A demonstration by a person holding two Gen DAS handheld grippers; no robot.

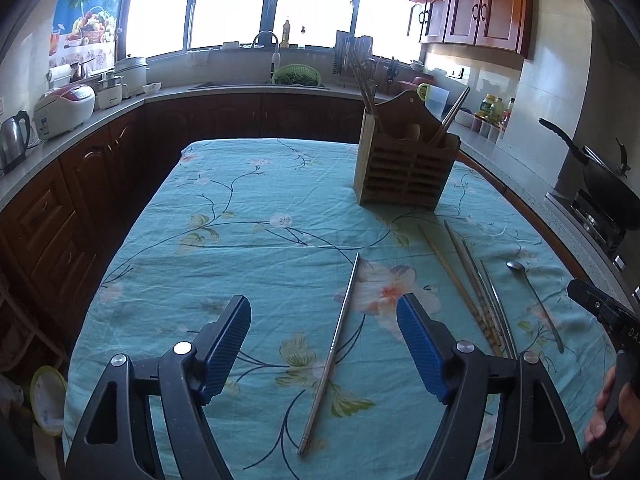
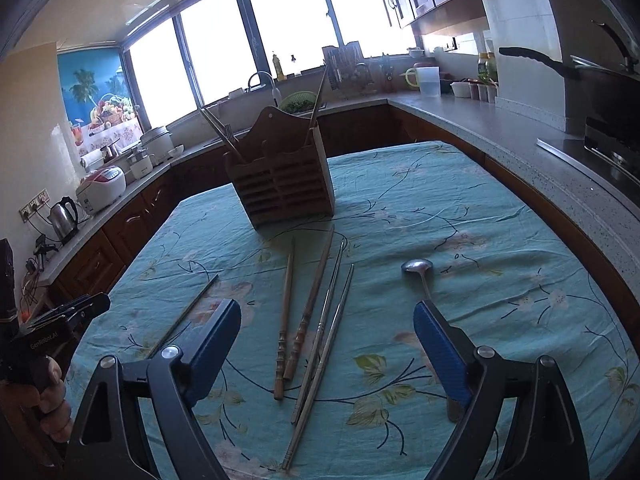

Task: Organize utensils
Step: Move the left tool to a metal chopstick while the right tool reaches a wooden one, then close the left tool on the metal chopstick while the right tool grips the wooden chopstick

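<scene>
the left gripper (image 1: pixel 324 344) stands wide apart over a single metal chopstick (image 1: pixel 332 354) lying at lower centre, pads clear of it. the right gripper (image 2: pixel 328 354) also gapes, empty, above wooden chopsticks (image 2: pixel 298 320) and metal chopsticks (image 2: pixel 326 336); its right finger hides part of the spoon (image 2: pixel 418 268) handle. the wooden holder (image 2: pixel 280 184) stands mid-frame on the floral tablecloth (image 2: pixel 480 240), its contents hard to make out.

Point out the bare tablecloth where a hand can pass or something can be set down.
Free: the floral teal tablecloth left of the wooden utensil holder and the lone metal chopstick. Crowded: in front of the holder, with the wooden and metal chopsticks and the metal spoon.
</scene>
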